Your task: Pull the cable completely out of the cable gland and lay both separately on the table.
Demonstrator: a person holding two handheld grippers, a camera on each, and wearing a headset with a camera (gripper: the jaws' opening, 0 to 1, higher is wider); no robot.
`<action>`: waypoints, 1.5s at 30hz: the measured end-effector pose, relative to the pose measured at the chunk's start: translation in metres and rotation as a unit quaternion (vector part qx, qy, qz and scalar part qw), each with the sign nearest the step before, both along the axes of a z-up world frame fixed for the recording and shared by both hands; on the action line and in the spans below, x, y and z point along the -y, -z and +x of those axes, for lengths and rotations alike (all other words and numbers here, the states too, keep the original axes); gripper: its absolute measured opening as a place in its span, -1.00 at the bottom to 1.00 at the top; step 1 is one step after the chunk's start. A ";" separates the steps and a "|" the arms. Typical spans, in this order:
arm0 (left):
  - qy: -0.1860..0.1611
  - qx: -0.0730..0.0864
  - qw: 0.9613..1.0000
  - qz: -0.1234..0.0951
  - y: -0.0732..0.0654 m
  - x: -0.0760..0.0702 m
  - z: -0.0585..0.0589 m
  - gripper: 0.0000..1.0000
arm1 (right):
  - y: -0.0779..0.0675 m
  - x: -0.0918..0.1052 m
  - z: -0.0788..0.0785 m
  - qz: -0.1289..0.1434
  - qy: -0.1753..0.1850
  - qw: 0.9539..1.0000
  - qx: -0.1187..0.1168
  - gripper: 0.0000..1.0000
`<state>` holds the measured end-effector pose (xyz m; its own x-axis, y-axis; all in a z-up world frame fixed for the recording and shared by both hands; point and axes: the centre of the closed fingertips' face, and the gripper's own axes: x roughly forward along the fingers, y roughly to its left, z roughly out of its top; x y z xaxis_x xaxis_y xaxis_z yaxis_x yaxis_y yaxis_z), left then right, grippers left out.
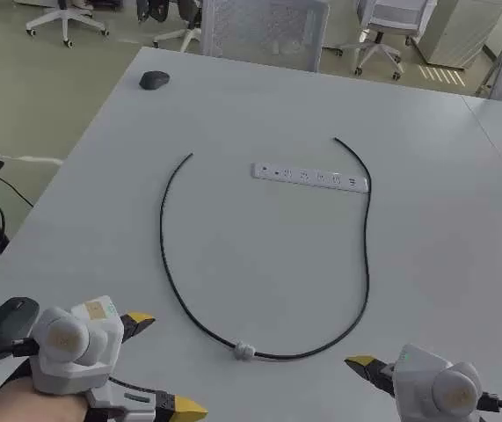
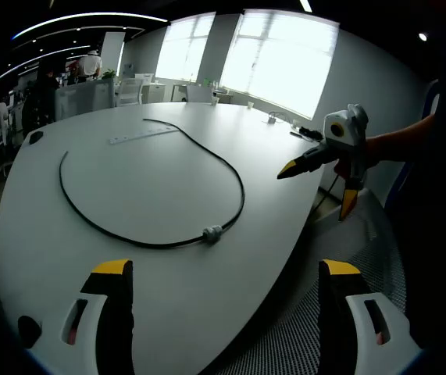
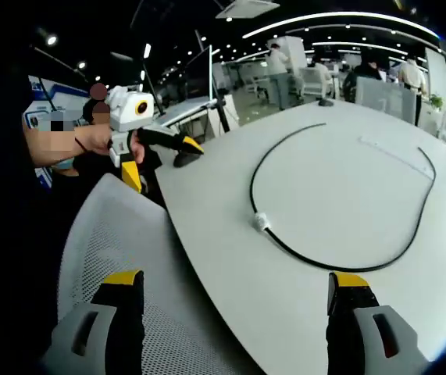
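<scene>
Head view: the thin black cable (image 1: 167, 264) lies in a limp loop on the desk (image 1: 259, 255), with the pale cable gland (image 1: 243, 351) at 6 o'clock. It looks light and floppy, so pinch the gland and the cable beside it. The left tongs (image 1: 164, 364) and right tongs (image 3: 236, 280) gape wide, empty.

Looped black cable (image 2: 242, 199), white cable gland (image 2: 212, 232) on it, on table (image 2: 144, 187) beyond wide-spread left gripper (image 2: 226, 269).

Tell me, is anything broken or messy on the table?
Nothing stands out. The black cable lies in an open loop on the table, with the cable gland threaded on it near the front edge. Nothing looks spilled or damaged.
</scene>
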<state>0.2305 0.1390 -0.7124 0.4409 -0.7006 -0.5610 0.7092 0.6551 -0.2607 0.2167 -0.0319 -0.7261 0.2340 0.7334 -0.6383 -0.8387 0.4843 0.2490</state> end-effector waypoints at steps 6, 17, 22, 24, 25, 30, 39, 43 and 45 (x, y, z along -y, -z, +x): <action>0.008 -0.004 1.000 0.007 0.001 0.000 -0.002 0.96 | 0.003 -0.003 -0.001 0.007 0.004 1.000 -0.006 0.92; 0.003 -0.001 1.000 0.005 0.000 0.000 0.005 0.95 | 0.004 -0.005 0.002 0.002 -0.005 1.000 -0.007 0.92; 0.006 -0.001 1.000 0.005 0.001 0.001 0.005 0.96 | -0.001 -0.007 0.007 0.006 0.002 1.000 -0.004 0.90; 0.002 -0.002 1.000 0.006 0.003 -0.001 0.007 0.97 | -0.003 -0.008 0.008 0.005 -0.002 1.000 -0.001 0.89; -0.002 -0.002 1.000 0.002 0.003 -0.001 0.008 0.96 | -0.003 -0.008 0.009 0.004 -0.004 1.000 0.001 0.88; -0.004 -0.004 1.000 0.001 0.003 0.002 0.006 0.96 | -0.004 -0.013 0.014 0.001 -0.013 1.000 0.002 0.86; -0.024 -0.002 1.000 -0.005 0.003 0.004 0.005 0.96 | -0.007 -0.016 0.032 -0.010 -0.030 0.999 0.014 0.73; -0.025 -0.008 1.000 0.001 0.010 0.002 0.004 0.96 | -0.007 -0.017 0.039 -0.016 -0.033 0.999 0.015 0.61; -0.027 -0.008 1.000 0.002 0.012 0.001 0.004 0.96 | -0.008 -0.018 0.043 -0.018 -0.036 0.999 0.014 0.58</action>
<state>0.2343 0.1376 -0.7240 0.4683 -0.6741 -0.5712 0.6689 0.6929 -0.2693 0.2600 -0.0138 -0.7184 0.1998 0.7251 -0.6590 -0.8783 0.4307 0.2076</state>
